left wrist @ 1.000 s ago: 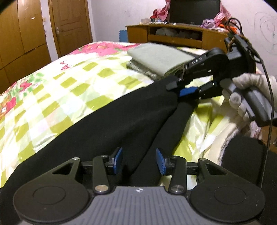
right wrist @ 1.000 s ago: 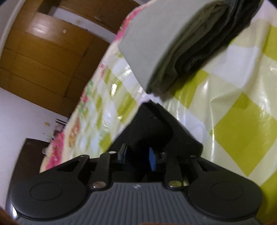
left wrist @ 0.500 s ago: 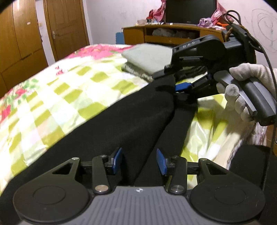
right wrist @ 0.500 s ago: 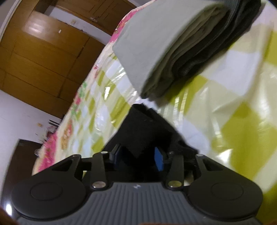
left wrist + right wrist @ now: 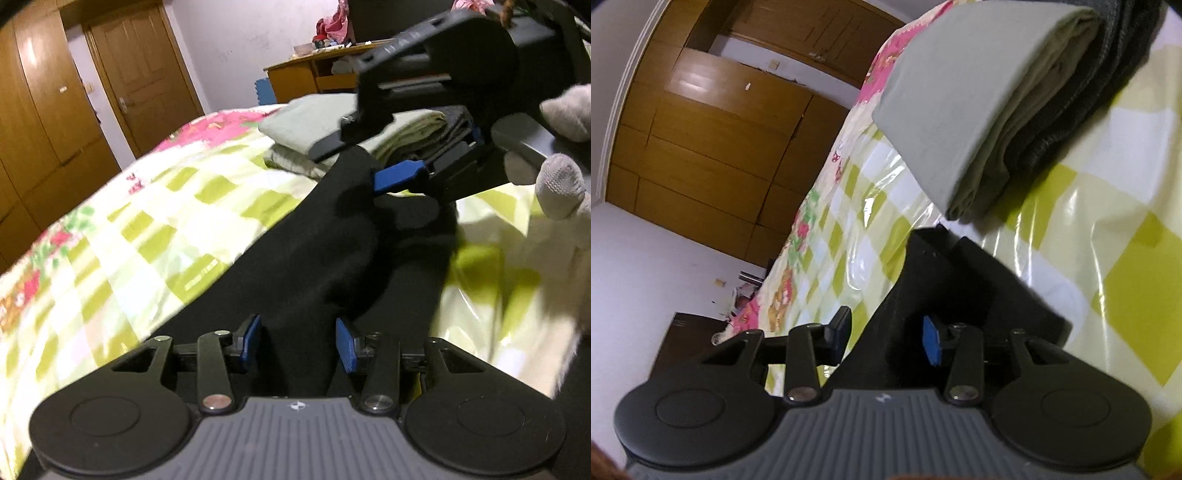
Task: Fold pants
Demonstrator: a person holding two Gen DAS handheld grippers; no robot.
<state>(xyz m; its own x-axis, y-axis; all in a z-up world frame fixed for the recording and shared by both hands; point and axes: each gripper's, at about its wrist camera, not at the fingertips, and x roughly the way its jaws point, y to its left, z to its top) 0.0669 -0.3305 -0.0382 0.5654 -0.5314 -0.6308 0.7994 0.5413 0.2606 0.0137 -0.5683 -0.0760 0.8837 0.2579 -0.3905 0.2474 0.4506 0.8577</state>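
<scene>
Black pants (image 5: 317, 251) lie stretched along a green-checked bedspread (image 5: 155, 221). My left gripper (image 5: 298, 343) is open, its blue pads either side of a raised ridge of the black cloth. My right gripper (image 5: 884, 338) is open too, with the far end of the pants (image 5: 945, 280) lying between its fingers. In the left wrist view the right gripper (image 5: 373, 162) sits at the pants' far end, held by a gloved hand (image 5: 561, 184).
A stack of folded grey and dark clothes (image 5: 317, 122) (image 5: 997, 110) lies just beyond the pants' end. A wooden wardrobe (image 5: 713, 122) and door (image 5: 144, 77) stand left, a wooden cabinet (image 5: 306, 79) behind the bed.
My right gripper has opened from shut on the pants' end and let the cloth go slack. The left gripper has moved closer to the right one and stayed open.
</scene>
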